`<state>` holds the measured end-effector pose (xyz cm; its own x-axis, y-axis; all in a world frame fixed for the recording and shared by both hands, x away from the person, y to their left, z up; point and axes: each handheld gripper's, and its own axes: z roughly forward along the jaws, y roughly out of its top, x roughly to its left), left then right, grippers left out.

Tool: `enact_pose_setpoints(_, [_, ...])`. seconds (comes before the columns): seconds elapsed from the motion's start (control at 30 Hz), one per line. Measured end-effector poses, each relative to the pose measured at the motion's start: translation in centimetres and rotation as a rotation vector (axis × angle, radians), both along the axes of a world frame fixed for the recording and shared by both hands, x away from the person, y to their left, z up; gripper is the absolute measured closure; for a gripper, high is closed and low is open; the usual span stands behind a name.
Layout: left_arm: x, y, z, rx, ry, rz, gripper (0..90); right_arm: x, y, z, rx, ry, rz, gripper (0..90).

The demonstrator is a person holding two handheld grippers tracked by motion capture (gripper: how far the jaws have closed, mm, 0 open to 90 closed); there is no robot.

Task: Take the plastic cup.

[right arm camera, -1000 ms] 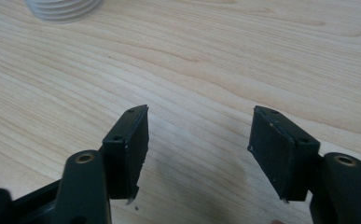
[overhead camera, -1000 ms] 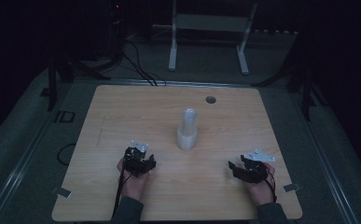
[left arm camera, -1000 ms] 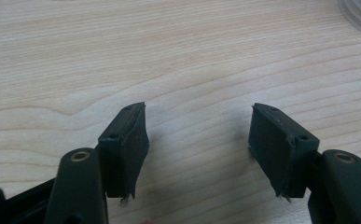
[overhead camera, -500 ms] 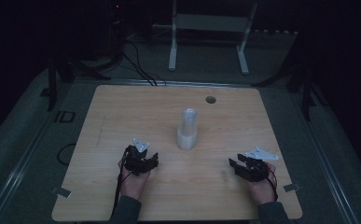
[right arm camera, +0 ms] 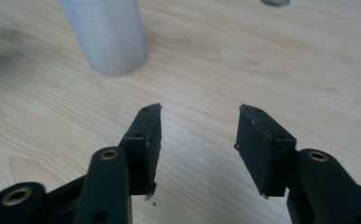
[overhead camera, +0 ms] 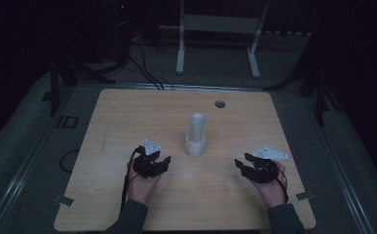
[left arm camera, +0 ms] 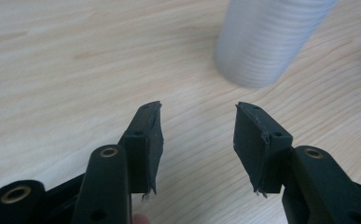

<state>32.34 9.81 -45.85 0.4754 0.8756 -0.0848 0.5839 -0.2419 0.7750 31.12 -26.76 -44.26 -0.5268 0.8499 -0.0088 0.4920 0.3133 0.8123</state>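
Note:
A white cylinder [overhead camera: 195,136], with a narrower tube rising from a wider base, stands upright in the middle of the wooden table [overhead camera: 127,122]. My left gripper [overhead camera: 164,160] is held just left of it and points toward it. Its jaws have just been closing a little but still stand apart, with nothing between them [left arm camera: 197,112]. The cylinder's base [left arm camera: 267,42] is ahead and to the right there. My right gripper [overhead camera: 237,164] hovers to the cylinder's right and is open and empty [right arm camera: 200,114]. In that view the cylinder [right arm camera: 106,35] is ahead on the left.
A round hole [overhead camera: 220,104] is in the table's far side, right of centre. Behind the table, a white stand [overhead camera: 217,29] and cables lie on the dark floor. Tape tabs mark the near corners [overhead camera: 63,200].
Both hands have lifted their grippers slightly off the table. The left one has edged a little toward the cylinder. The cylinder has not moved.

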Motion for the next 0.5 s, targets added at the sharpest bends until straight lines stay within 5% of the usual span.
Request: enact_pose_setpoints(0.5, [1.5,-1.9,2.7,-0.01,-0.08,-0.099,49.7,1.2,2.3,3.8,0.01,-0.08,0.043,48.3])
